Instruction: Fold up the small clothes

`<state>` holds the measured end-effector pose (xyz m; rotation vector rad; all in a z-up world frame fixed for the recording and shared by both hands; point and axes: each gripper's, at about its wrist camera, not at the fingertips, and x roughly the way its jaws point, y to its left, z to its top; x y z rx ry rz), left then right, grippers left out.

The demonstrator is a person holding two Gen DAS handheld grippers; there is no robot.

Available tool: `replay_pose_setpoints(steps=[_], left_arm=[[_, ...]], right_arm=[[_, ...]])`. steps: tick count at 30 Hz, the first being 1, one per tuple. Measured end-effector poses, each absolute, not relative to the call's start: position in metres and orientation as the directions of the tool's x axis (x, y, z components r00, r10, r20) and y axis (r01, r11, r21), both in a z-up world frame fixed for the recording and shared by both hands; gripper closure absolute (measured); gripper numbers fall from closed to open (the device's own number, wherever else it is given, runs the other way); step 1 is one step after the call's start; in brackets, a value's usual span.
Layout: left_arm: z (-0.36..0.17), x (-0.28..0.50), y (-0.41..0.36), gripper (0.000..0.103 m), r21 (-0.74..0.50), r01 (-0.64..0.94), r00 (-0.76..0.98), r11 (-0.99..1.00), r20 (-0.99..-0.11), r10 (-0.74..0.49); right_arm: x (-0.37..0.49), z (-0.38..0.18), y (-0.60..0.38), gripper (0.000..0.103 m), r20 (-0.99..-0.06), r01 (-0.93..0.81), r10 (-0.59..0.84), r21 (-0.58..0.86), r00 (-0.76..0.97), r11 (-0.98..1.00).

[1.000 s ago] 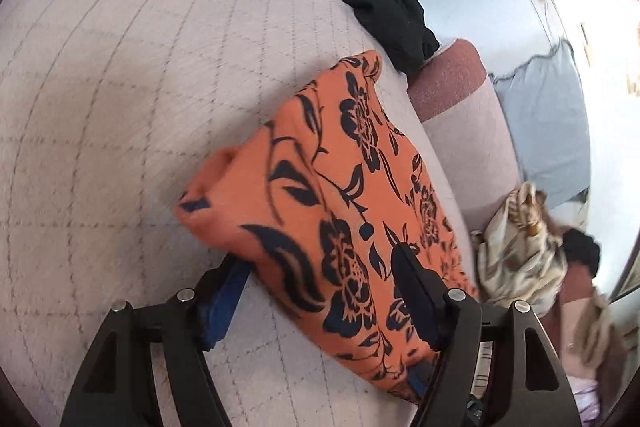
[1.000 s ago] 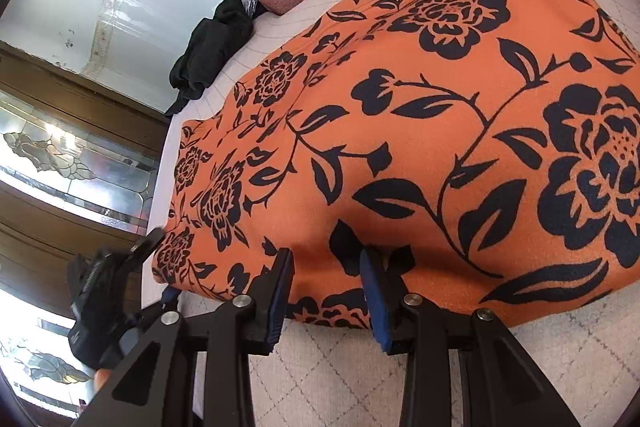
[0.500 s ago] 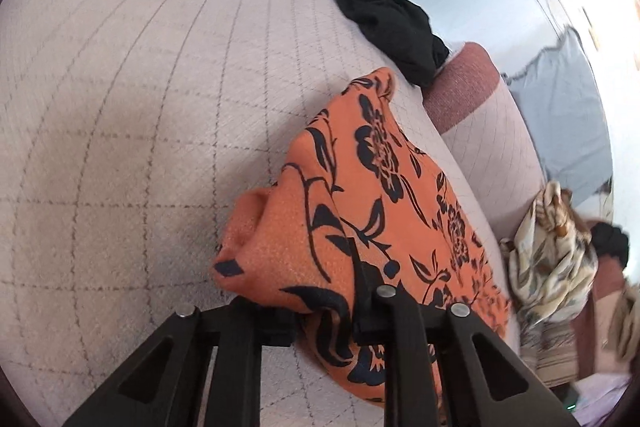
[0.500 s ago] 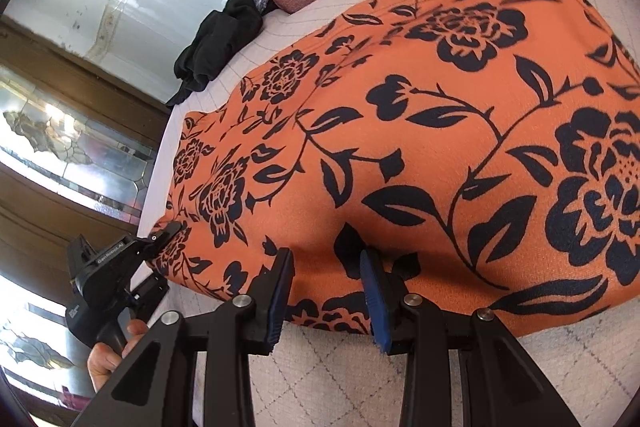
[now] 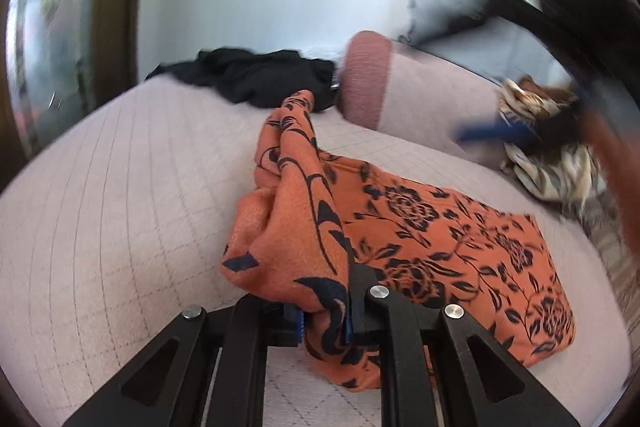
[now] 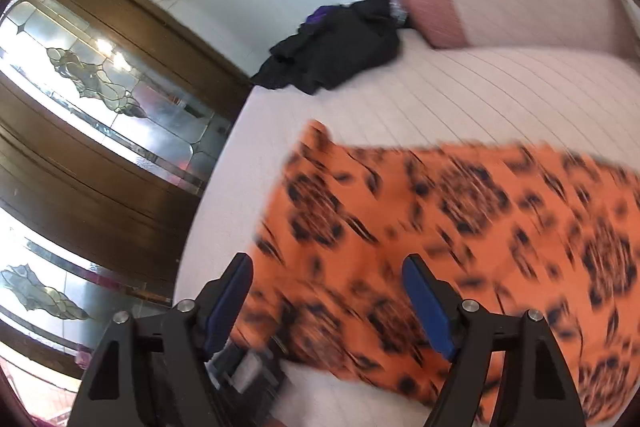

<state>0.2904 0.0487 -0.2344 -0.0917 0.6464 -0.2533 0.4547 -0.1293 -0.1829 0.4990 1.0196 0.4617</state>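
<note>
An orange garment with black flowers (image 5: 452, 247) lies on the pale quilted cushion (image 5: 120, 207). My left gripper (image 5: 324, 323) is shut on a bunched corner of it and holds that corner raised off the cushion. In the right wrist view the same garment (image 6: 460, 227) is blurred by motion. My right gripper (image 6: 332, 299) is open and empty above the garment's near edge. It also shows blurred at the right of the left wrist view (image 5: 500, 135).
A black garment (image 5: 260, 75) lies at the cushion's far edge by a pink-ended bolster (image 5: 368, 79). A patterned cloth pile (image 5: 548, 155) sits at the right. A wooden glass-panelled door (image 6: 100, 131) stands beyond the cushion's left edge.
My left gripper closed on the garment's corner and lifted it. My right gripper let go of the garment's edge, opened wide and pulled back and up.
</note>
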Motion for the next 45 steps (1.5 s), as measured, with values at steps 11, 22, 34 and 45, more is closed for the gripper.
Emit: replay_pose_setpoints(steps=[11,22,34,45], left_arm=[[-0.227,0.264,0.017,0.090,-0.052,0.354,0.772,0.934,-0.548,-0.323],[-0.224,0.243,-0.008,0.090,0.008,0.472,0.760,0.881,-0.510,-0.403],[-0.214,0.218,-0.112,0.090,-0.086,0.683,0.584,0.725,-0.531,-0.614],[-0.234,0.223,-0.198,0.086,-0.122,0.784,0.429,0.609,-0.603,-0.673]], right_arm=[[0.536,-0.194,-0.029,0.021,-0.917,-0.229,0.338,0.290,0.212,0.929],[0.501,-0.198,-0.071,0.089,-0.895,-0.251,0.186,0.087,0.405,0.964],[0.438,-0.202,-0.255,0.089,-0.833,-0.100,0.212,0.188,0.511,0.977],[0.427,-0.258,-0.370,0.089,-0.829,0.059,0.182,0.250,0.528,0.967]])
